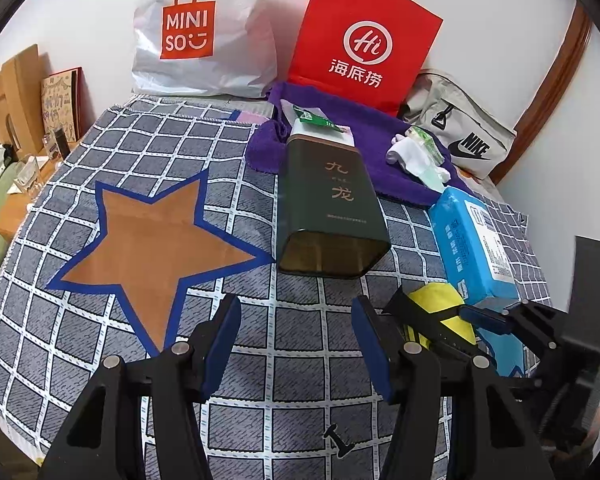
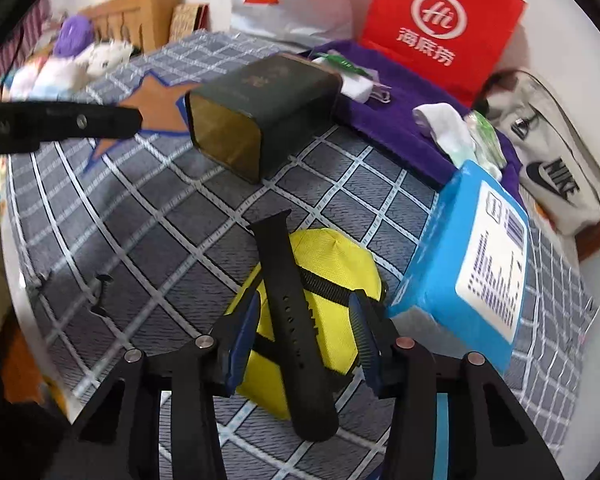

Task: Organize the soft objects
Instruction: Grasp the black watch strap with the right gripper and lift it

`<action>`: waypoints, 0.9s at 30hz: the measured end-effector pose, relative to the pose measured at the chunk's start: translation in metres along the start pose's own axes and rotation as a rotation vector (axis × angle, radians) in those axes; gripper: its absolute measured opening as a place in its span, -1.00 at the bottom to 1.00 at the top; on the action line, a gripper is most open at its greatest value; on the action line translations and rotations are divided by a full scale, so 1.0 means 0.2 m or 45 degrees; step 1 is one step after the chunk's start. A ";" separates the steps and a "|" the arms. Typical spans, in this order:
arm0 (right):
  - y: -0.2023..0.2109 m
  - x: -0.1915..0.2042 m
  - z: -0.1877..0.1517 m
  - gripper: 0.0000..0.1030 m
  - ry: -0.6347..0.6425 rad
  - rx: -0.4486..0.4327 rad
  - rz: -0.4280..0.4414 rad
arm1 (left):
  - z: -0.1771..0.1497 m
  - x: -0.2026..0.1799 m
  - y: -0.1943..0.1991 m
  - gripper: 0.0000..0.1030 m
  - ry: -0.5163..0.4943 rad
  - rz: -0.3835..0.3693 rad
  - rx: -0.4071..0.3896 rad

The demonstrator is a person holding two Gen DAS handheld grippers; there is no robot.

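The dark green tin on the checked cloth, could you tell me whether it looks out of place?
Yes: the dark green tin lies on its side, open mouth facing the camera, lidless, apparently empty, against the purple towel.

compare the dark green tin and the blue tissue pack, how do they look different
The dark green tin is a rigid box lying on its side, its open end showing a golden inside; the blue tissue pack is a closed, soft-looking wrapped packet. The tin carries gold characters on a plain face, the pack a white printed label. The tin sits mid-cloth, the pack nearer the right edge beside the yellow pouch. Both lie on the checked cloth.
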State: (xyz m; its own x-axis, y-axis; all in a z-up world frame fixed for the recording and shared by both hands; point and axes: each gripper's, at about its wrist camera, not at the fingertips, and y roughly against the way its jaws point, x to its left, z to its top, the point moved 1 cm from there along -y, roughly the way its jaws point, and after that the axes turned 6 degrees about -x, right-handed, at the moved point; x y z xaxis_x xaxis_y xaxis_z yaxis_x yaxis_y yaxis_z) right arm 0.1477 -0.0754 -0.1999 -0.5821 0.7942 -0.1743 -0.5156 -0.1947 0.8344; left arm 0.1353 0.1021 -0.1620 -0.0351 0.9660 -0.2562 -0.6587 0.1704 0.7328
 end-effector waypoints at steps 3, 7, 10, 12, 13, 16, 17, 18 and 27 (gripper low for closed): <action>-0.06 0.01 0.00 -0.11 0.052 0.055 0.028 | -0.01 0.00 -0.01 0.07 0.007 -0.012 0.010; -0.08 0.06 0.00 -0.62 0.132 0.041 0.083 | -0.01 -0.01 -0.02 0.07 0.000 -0.022 0.017; -0.05 0.04 0.01 -0.62 0.090 0.012 0.090 | -0.01 -0.01 -0.01 0.07 -0.006 -0.014 0.016; -0.01 0.01 0.01 -0.61 0.022 -0.028 0.124 | -0.01 -0.01 -0.01 0.07 -0.007 -0.011 0.018; 0.01 0.00 0.01 -0.61 -0.023 -0.051 0.154 | -0.02 -0.02 -0.01 0.07 -0.007 -0.005 0.021; 0.08 -0.04 0.00 -0.61 -0.115 -0.104 0.171 | -0.02 -0.02 -0.01 0.07 -0.016 0.003 0.029; 0.09 -0.05 0.00 -0.61 -0.125 -0.115 0.163 | -0.03 -0.03 -0.01 0.07 -0.019 0.003 0.033; 0.11 -0.05 0.00 -0.61 -0.137 -0.124 0.162 | -0.03 -0.04 -0.01 0.07 -0.022 0.004 0.037; 0.28 -0.13 -0.10 -0.61 -0.248 -0.200 0.050 | -0.09 -0.19 -0.09 0.07 -0.100 -0.005 0.125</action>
State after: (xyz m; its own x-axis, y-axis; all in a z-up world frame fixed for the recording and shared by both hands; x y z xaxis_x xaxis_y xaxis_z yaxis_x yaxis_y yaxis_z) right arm 0.1209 -0.1185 -0.1582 -0.4790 0.8774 -0.0264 -0.5951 -0.3025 0.7446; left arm 0.1352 0.0588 -0.1768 0.0293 0.9768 -0.2120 -0.5815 0.1891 0.7912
